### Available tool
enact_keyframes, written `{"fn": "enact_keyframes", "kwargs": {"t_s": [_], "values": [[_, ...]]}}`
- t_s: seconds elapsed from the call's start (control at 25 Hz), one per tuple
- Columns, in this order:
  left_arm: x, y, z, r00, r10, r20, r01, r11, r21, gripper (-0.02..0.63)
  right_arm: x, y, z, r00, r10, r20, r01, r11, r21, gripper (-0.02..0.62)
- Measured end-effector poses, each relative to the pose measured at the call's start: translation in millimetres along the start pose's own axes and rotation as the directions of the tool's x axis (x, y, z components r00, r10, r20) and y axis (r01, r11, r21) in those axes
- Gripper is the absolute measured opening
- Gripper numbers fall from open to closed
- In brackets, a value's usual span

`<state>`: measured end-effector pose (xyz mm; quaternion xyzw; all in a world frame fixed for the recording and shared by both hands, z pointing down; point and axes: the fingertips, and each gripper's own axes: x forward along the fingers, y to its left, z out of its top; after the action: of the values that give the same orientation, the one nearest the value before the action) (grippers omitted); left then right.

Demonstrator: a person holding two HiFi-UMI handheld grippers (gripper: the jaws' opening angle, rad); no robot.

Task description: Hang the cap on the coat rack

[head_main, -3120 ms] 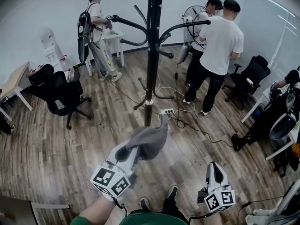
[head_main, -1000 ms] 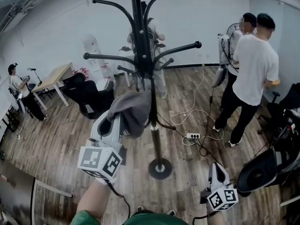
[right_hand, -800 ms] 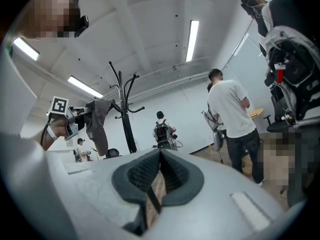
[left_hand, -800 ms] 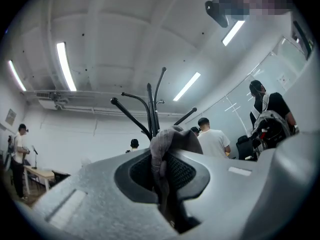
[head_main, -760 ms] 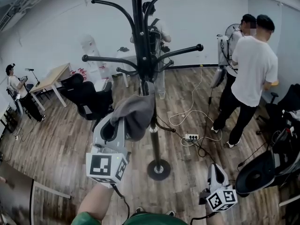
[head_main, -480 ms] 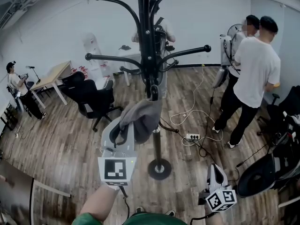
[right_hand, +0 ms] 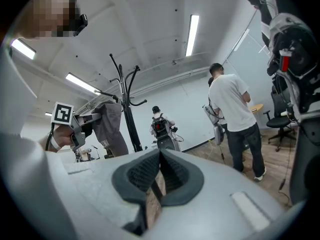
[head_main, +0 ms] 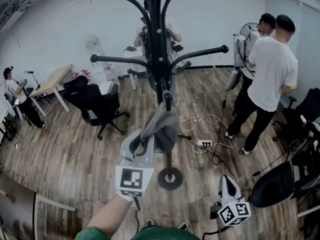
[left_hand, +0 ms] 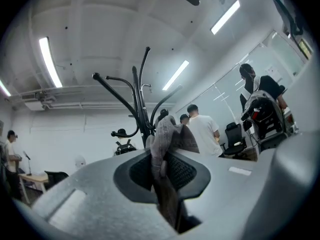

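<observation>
The left tongs (left_hand: 160, 159) are closed on a fold of the grey cap (left_hand: 167, 134), with soft cloth pinched between the pads. In the head view the cap droops from them at frame centre, close against the pole of the coat rack (head_main: 157, 59) and just under a short lower hook (head_main: 167, 98). Whether it sits on that hook I cannot tell. It looks light and limp, sagging under its own weight, so an edge pinch should carry it. The slack opening may need guiding over a hook's knob. The right tongs (head_main: 226, 180), at lower right, are closed together on nothing, well apart from the rack.
</observation>
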<state>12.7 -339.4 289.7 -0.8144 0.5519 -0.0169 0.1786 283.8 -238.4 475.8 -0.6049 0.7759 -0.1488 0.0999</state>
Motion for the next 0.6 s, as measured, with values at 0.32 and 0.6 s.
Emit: {"fn": "enact_keyframes", "kwargs": {"t_s": [0.32,0.6], "values": [[0,-31,-22,0.982,-0.188,0.033,0.191,0.967,-0.168,0.165,-2,13,-10,1.000,-0.027,-0.014,0.027,1.000,0.003,0.003],[-22,-45,-21,0.953,-0.294,0.072,0.303,0.934,-0.188,0.293,-3,29,-7,0.999,-0.039,0.002,0.039,0.999,-0.003,0.003]]}}
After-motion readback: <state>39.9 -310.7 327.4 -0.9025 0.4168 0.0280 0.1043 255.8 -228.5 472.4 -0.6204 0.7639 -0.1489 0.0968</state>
